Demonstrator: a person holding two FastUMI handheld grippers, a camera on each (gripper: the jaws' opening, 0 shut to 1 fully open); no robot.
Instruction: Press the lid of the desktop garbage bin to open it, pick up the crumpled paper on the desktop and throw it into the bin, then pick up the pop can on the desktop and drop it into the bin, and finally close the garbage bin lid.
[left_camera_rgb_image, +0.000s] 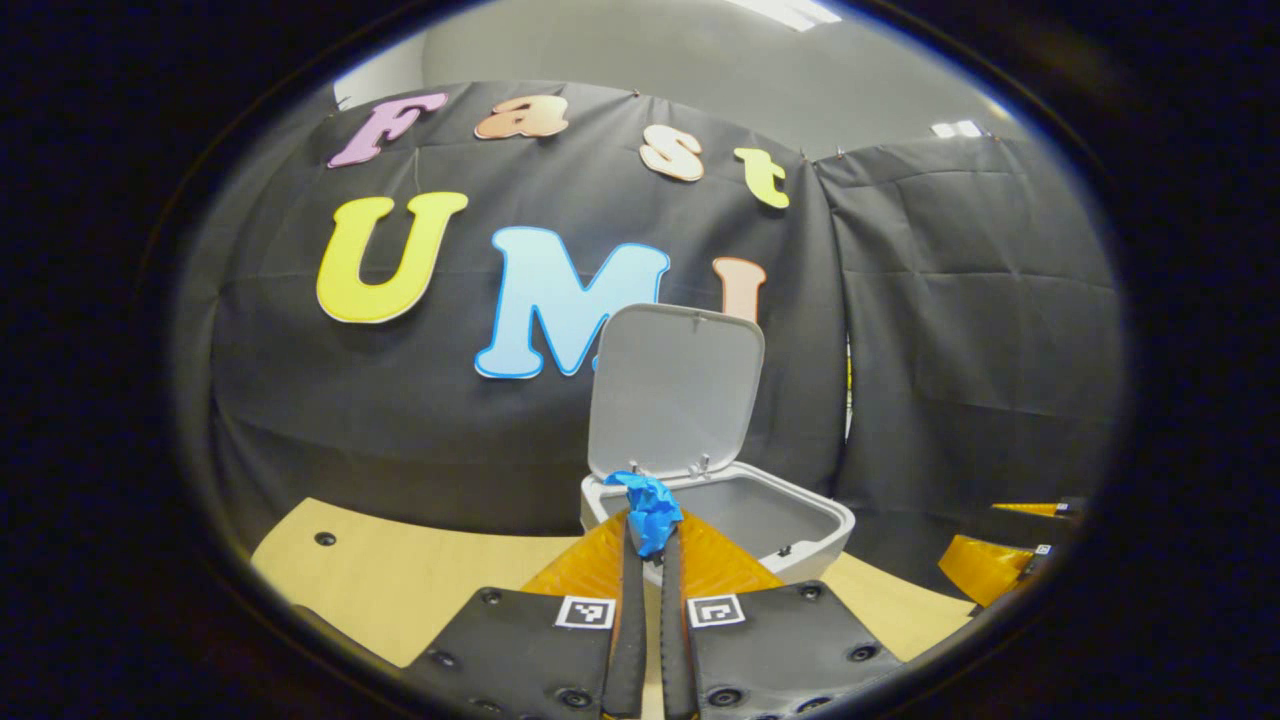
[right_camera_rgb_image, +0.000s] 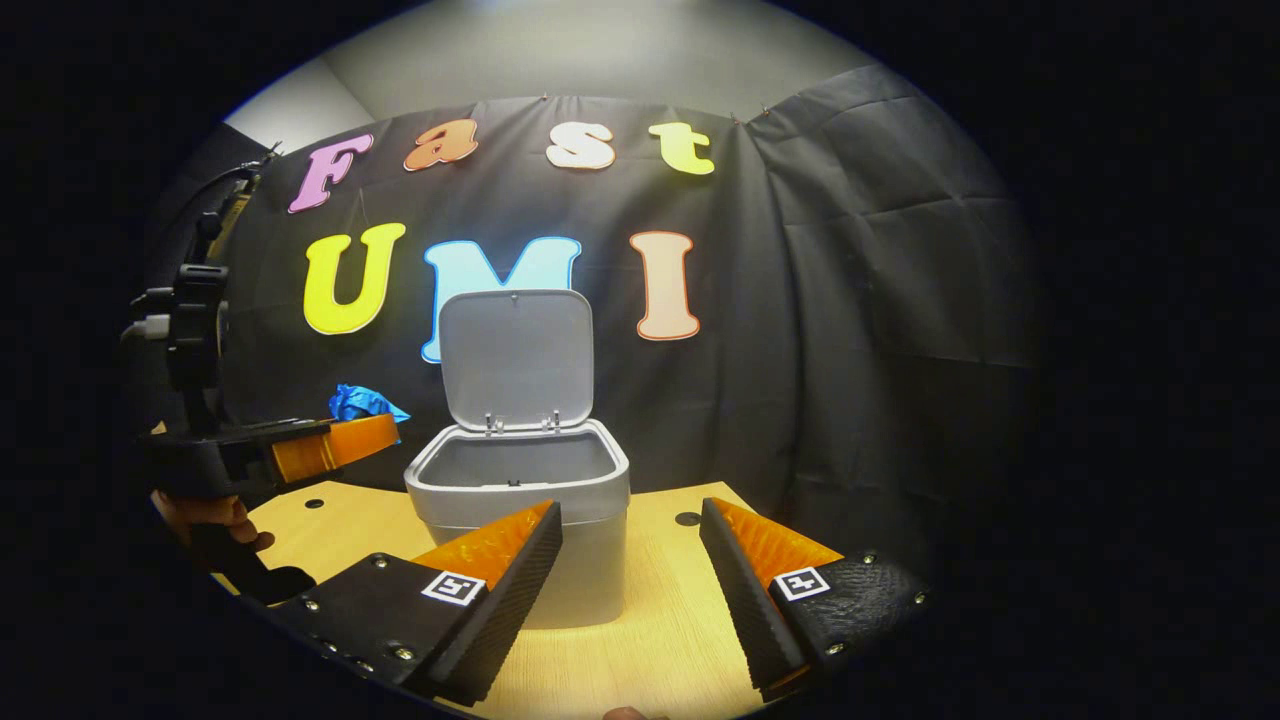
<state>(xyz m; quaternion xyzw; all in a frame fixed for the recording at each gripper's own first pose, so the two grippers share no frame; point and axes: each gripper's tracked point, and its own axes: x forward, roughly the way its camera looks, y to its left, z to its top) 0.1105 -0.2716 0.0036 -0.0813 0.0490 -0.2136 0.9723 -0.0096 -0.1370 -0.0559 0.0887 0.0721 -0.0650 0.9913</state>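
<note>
The grey desktop bin (left_camera_rgb_image: 800, 522) (right_camera_rgb_image: 590, 560) stands on the wooden table with its lid (left_camera_rgb_image: 675, 390) (right_camera_rgb_image: 515, 355) raised upright. My left gripper (left_camera_rgb_image: 650, 532) is shut on the blue crumpled paper (left_camera_rgb_image: 648, 508), held in the air at the bin's near left rim. In the right gripper view that left gripper (right_camera_rgb_image: 385, 432) reaches in from the left with the blue paper (right_camera_rgb_image: 362, 402) at its tips, left of the bin and about level with the rim. My right gripper (right_camera_rgb_image: 630, 510) stands open in front of the bin, nothing between its fingers.
The wooden table (right_camera_rgb_image: 680, 620) (left_camera_rgb_image: 400, 580) has small dark holes in its top. A hand (right_camera_rgb_image: 205, 515) holds the left gripper's handle at the left. The right gripper (left_camera_rgb_image: 985, 565) shows low at the right of the left gripper view. Black cloth walls close off the back.
</note>
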